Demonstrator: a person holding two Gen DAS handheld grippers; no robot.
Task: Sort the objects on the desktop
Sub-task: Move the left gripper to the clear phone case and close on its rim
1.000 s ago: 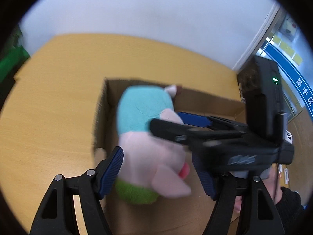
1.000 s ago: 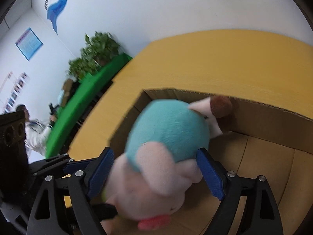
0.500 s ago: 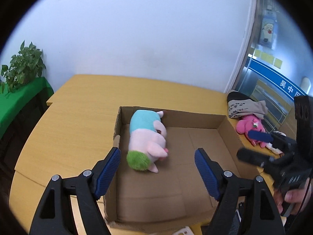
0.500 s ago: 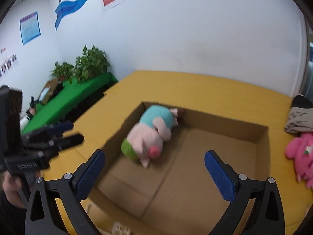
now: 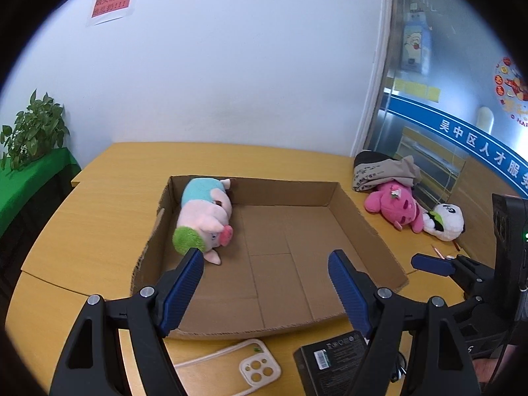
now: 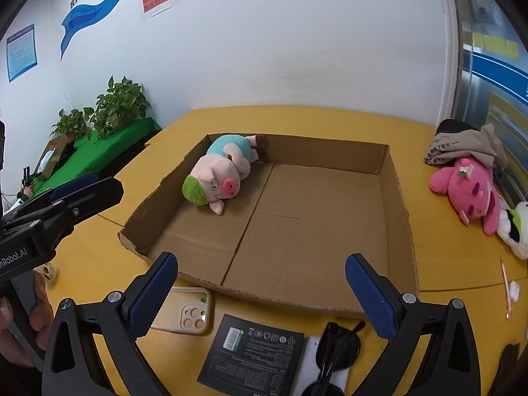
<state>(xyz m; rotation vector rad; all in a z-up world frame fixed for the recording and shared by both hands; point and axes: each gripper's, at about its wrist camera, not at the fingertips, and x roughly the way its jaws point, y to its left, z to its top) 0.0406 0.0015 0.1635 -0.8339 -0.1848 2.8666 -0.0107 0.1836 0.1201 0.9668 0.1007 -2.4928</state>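
Pig plush (image 6: 221, 178) done, lying upper left in cardboard box (image 6: 392, 178). Left tongs (image 5: 265, 275) and right tongs (image 6: 260, 285) both wide, empty. Pink plush (image 6: 468, 191), panda (image 5: 445, 221), phone case (image 6: 191, 312), black box (image 6: 254, 353), sunglasses (image 6: 336, 349) left on table (image 6: 297, 118).

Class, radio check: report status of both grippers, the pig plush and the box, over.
Left gripper and right gripper open, empty. Pig plush lying in cardboard box, far left corner. Pink plush outside on table; nothing blocking.

The pig (image 6: 220, 175) now lies alone in the box (image 6: 392, 178). Both grippers (image 5: 265, 270) (image 6: 260, 272) let go, opened wide and pulled back.
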